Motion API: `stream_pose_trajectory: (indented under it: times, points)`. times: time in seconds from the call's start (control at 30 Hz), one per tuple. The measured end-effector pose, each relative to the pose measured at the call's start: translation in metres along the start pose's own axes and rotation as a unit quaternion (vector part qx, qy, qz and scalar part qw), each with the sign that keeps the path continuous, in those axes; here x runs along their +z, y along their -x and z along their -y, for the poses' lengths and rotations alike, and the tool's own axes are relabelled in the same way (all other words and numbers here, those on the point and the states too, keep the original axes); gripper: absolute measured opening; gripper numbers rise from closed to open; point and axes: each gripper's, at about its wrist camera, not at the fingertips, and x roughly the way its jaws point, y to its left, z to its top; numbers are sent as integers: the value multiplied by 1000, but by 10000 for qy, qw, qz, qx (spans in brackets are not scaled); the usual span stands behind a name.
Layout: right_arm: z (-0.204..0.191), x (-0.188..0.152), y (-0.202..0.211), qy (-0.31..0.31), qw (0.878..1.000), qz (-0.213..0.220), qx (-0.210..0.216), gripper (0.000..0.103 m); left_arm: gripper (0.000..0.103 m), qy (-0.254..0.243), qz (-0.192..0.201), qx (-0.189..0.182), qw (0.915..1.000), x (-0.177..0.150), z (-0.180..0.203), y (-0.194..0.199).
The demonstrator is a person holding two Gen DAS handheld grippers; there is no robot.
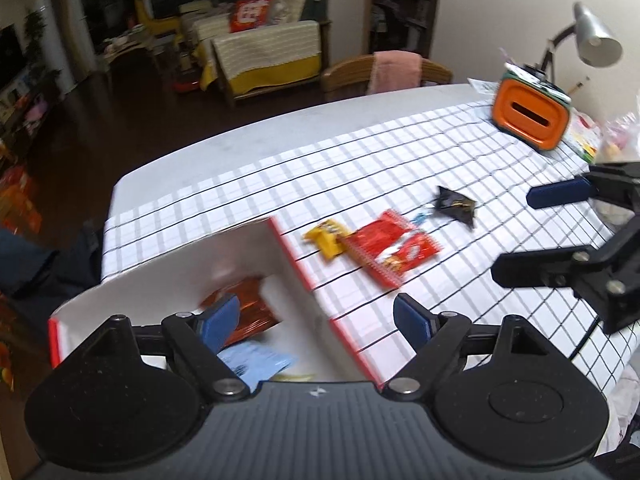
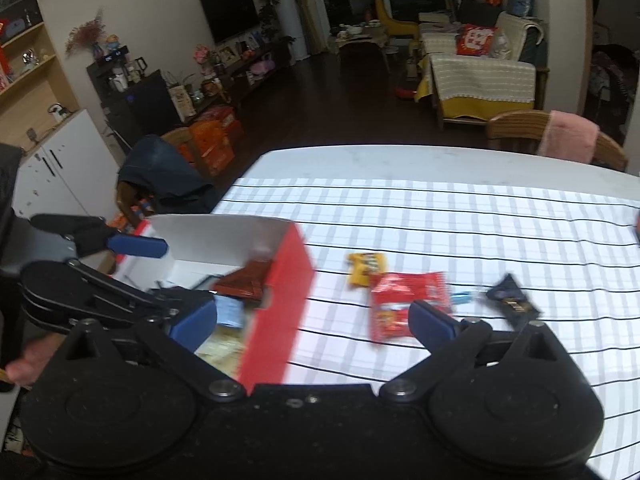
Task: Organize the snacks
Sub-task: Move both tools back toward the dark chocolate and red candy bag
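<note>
A red box with a white inside (image 1: pixel 304 276) (image 2: pixel 280 320) stands on the checked tablecloth. It holds a brown-orange packet (image 1: pixel 248 308) (image 2: pixel 244 280), a light blue packet (image 1: pixel 256 362) (image 2: pixel 228 312) and a pale yellow one (image 2: pixel 224 348). My left gripper (image 1: pixel 316 320) is open and empty above the box's right wall; it also shows in the right wrist view (image 2: pixel 160 280). My right gripper (image 2: pixel 316 320) is open and empty over the box's red wall; it also shows in the left wrist view (image 1: pixel 516 232). On the cloth lie a yellow packet (image 1: pixel 326 238) (image 2: pixel 366 266), a red packet (image 1: pixel 390 252) (image 2: pixel 404 300), a small blue candy (image 1: pixel 422 216) (image 2: pixel 460 298) and a black packet (image 1: pixel 456 204) (image 2: pixel 514 302).
An orange and green container (image 1: pixel 528 114) and a grey desk lamp (image 1: pixel 596 36) stand at the table's far right, with clear bags (image 1: pixel 616 136) beside them. A wooden chair with a pink cloth (image 1: pixel 394 70) (image 2: pixel 568 140) stands behind the table. A chair with dark clothing (image 2: pixel 164 176) is at the left end.
</note>
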Motion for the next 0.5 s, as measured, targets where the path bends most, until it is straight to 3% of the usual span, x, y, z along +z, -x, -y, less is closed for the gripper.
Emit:
stream_pose_trajectory:
  times: [0.5]
  points:
    - [121,-16,-20,326,9976,-428,-437,98,84,-948,-350,-414,9940,62,96,-72]
